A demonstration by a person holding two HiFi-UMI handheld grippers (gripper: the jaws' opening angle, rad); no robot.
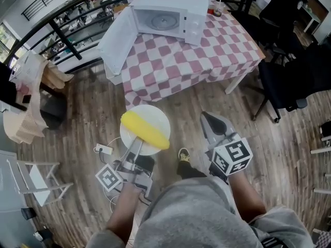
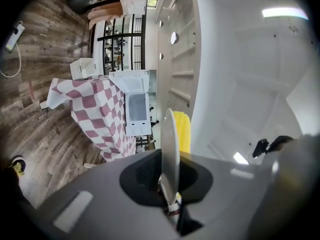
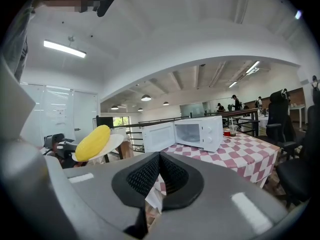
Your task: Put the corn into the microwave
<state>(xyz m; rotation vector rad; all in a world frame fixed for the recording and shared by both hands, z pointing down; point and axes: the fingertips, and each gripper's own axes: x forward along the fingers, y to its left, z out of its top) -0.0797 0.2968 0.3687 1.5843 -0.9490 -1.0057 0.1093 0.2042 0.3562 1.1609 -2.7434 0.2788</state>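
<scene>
A yellow corn cob lies on a white plate held over the wooden floor, short of the table. My left gripper is shut on the plate's near rim. In the left gripper view the plate shows edge-on between the jaws, with the corn beyond it. The white microwave stands on the checkered table with its door swung wide open. My right gripper hangs shut and holds nothing, to the right of the plate. Its own view shows the corn at left and the microwave ahead.
The pink-and-white checkered table fills the area ahead. Black office chairs stand at its right. A cup sits behind the microwave. A white power strip and cable lie on the floor; a white stool stands left.
</scene>
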